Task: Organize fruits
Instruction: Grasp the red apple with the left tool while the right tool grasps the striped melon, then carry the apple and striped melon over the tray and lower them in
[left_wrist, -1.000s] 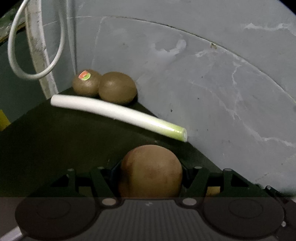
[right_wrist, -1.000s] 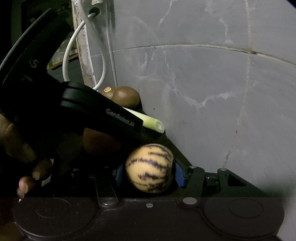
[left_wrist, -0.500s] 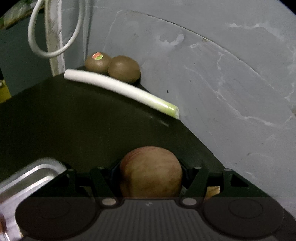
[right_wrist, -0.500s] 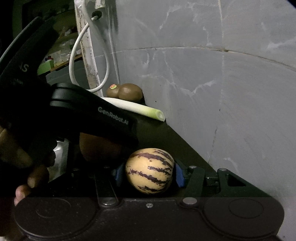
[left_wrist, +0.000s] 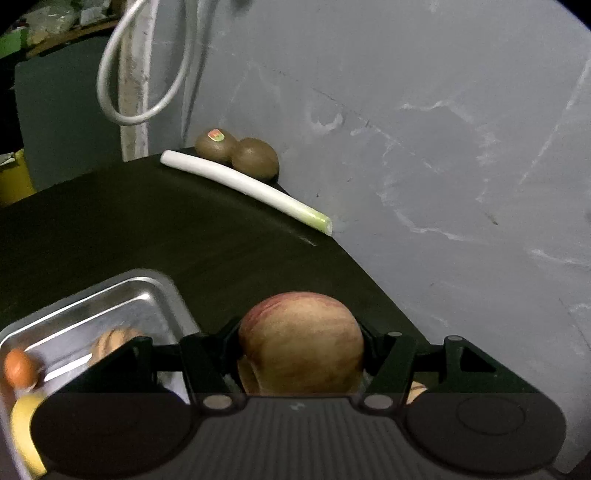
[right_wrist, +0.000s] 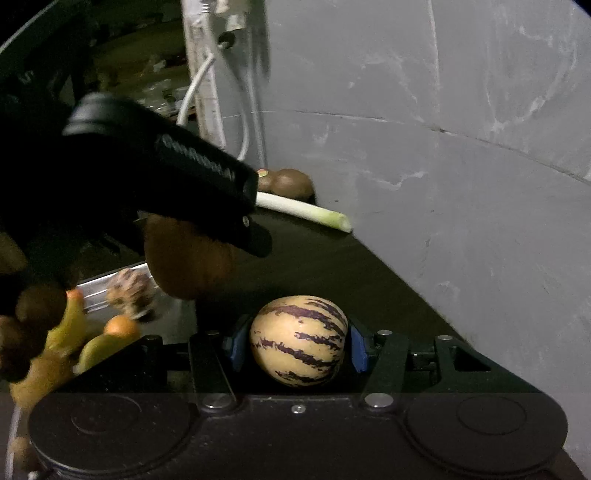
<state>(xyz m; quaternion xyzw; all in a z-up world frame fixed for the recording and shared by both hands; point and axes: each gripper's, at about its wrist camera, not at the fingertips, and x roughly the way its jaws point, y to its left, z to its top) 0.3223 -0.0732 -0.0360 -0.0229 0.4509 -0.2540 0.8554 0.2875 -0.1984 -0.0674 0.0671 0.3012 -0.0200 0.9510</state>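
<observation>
My left gripper (left_wrist: 301, 341) is shut on a red-yellow apple (left_wrist: 301, 350), held above the dark table beside a metal tray (left_wrist: 110, 299). My right gripper (right_wrist: 299, 343) is shut on a cream pepino melon with purple stripes (right_wrist: 299, 339). In the right wrist view the left gripper's black body (right_wrist: 166, 177) is at the left with the apple (right_wrist: 184, 262) under it. Two brown kiwis (left_wrist: 236, 153) lie at the table's far corner behind a white-green leek stalk (left_wrist: 247, 186). The tray holds a banana (left_wrist: 26, 435), an orange fruit (left_wrist: 18, 369) and other fruit.
A grey marbled wall (left_wrist: 443, 147) runs along the table's right edge. A white cable loop (left_wrist: 140, 74) hangs by a post at the far left. The tray also shows in the right wrist view (right_wrist: 99, 284) with a scaly brown fruit (right_wrist: 131, 291).
Both grippers have pulled back from the far corner with their fruits. The kiwis and leek look farther away, and the metal tray with fruit has come into view at the lower left.
</observation>
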